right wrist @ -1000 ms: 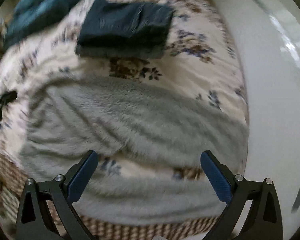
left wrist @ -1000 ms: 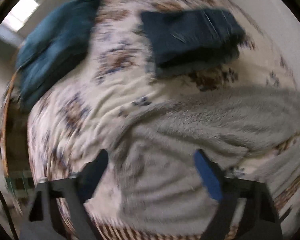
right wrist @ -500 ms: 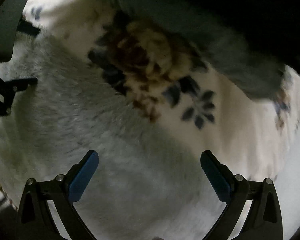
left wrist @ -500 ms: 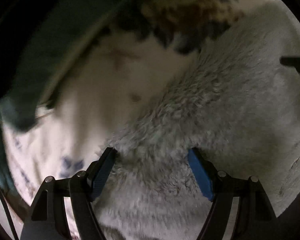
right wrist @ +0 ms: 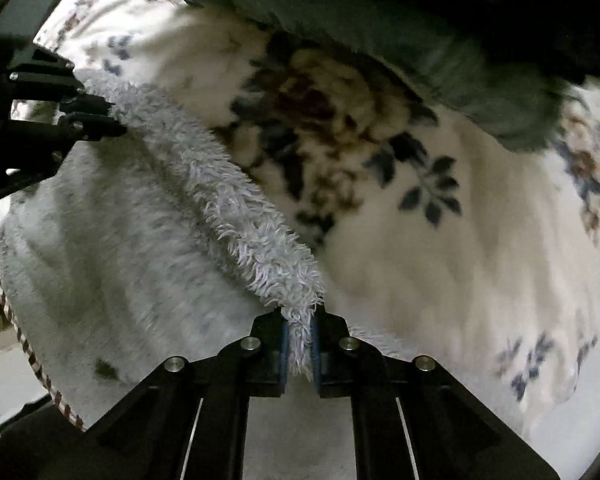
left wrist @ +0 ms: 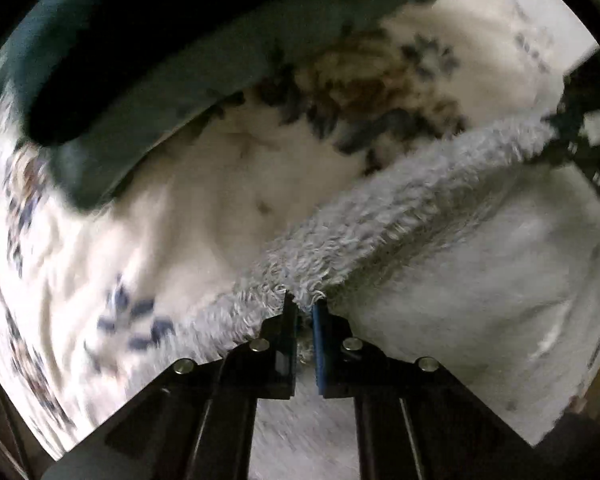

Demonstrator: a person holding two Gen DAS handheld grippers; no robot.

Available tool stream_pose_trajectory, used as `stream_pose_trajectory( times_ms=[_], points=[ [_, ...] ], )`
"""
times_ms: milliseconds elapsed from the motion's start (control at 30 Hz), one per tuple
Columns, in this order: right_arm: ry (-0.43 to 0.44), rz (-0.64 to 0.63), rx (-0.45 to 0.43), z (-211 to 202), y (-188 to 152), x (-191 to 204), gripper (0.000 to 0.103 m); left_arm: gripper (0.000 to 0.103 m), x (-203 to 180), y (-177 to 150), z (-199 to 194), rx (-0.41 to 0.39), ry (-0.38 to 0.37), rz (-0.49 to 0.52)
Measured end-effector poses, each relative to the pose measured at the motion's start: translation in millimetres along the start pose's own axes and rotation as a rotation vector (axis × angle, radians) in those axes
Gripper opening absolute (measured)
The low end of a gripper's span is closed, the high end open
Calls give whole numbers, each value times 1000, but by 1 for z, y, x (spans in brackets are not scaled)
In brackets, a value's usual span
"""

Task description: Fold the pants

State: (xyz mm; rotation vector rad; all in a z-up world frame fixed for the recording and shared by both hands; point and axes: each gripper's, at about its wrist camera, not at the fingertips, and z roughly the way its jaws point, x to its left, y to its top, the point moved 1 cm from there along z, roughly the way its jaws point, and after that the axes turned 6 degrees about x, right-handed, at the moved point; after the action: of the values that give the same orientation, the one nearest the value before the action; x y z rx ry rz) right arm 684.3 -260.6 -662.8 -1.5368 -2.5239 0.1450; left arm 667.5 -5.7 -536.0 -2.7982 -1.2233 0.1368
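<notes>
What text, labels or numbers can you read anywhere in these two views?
None. The grey fleece pants, the floral bedcover and the dark folded clothes show no tag or print, only a flower pattern. The grippers carry no markings that can be read.

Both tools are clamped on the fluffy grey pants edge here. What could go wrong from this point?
1. The left tool and right tool, whose jaws have just closed, each pinch only a thin tuft of the grey pants; the fleece may slip out when lifted.
2. The floral bedspread lies directly under the pinched edge, so it may be caught too.
3. The dark folded garment sits close and could be dragged.
</notes>
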Motion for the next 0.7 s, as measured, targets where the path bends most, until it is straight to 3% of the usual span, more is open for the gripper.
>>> stream_pose_trajectory(
  times_ms=[133, 233, 367, 400, 500, 633, 700],
  points=[
    [1, 14, -80, -31, -43, 16, 9, 4, 1, -49, -65, -114, -20, -82],
    [-6, 9, -95, -49, -79, 36, 9, 4, -7, -88, -93, -153, -37, -119],
    [11, 51, -97, -61, -124, 84, 9, 4, -65, -138, -85, -177, -53, -177],
    [23, 64, -88, -60, -137, 95, 9, 4, -86, -135, -70, -172, -64, -203],
    [68, 93, -56, -45, -178, 131, 9, 4, -113, -175, -50, -120, -150, -324],
    [137, 129, 36, -5, -230, 169, 9, 4, -143, -242, -7, 7, -254, -488],
    [151, 134, 91, 21, -251, 185, 9, 4, -156, -262, 17, 60, -269, -534]
  ],
)
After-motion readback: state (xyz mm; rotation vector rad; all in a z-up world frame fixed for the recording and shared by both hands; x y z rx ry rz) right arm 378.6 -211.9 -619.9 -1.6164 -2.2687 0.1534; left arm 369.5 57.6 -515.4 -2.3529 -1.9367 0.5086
